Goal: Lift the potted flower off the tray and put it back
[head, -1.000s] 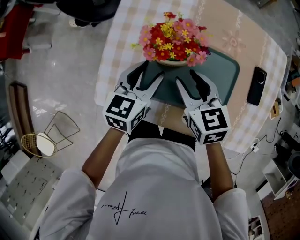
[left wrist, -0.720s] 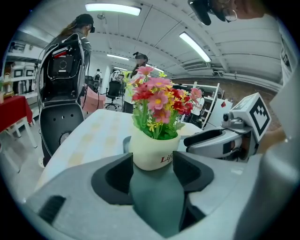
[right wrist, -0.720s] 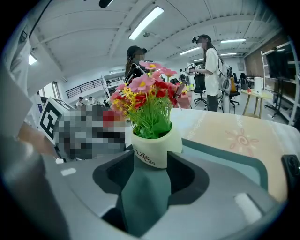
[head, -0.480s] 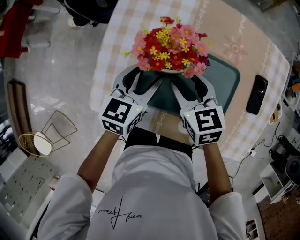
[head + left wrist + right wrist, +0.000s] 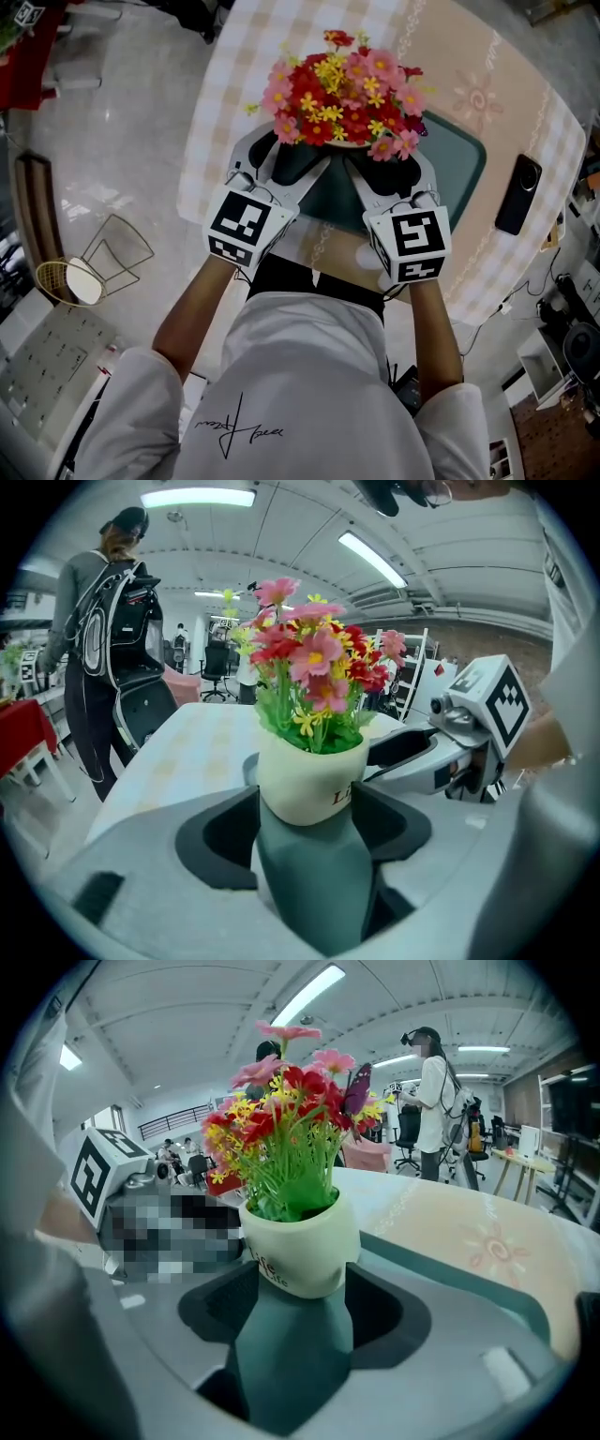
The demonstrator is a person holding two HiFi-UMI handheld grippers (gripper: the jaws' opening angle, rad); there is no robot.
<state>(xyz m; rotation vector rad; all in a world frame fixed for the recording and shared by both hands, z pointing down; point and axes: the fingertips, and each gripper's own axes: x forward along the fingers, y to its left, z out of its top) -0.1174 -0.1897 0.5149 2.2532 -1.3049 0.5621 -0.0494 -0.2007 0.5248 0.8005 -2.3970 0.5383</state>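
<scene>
The potted flower (image 5: 342, 98), red, pink and yellow blooms in a cream pot (image 5: 309, 780), stands on the dark teal tray (image 5: 459, 159). In the head view the blooms hide the pot. My left gripper (image 5: 286, 161) reaches to the pot from the near left and my right gripper (image 5: 389, 169) from the near right. In the left gripper view the pot sits between the black pads of my left gripper (image 5: 307, 808), whose jaws are opening. The right gripper (image 5: 295, 1288) frames the pot (image 5: 300, 1246) the same way, its jaws opening too. No pad visibly presses the pot.
A black phone (image 5: 518, 194) lies on the checked tablecloth (image 5: 234, 56) right of the tray. A wire stool (image 5: 94, 267) stands on the floor at the left. A person with a backpack (image 5: 112, 639) and another person (image 5: 436, 1101) stand beyond the table.
Both grippers and the flower have come down a little onto the tray. The jaws of both grippers have spread wider around the pot.
</scene>
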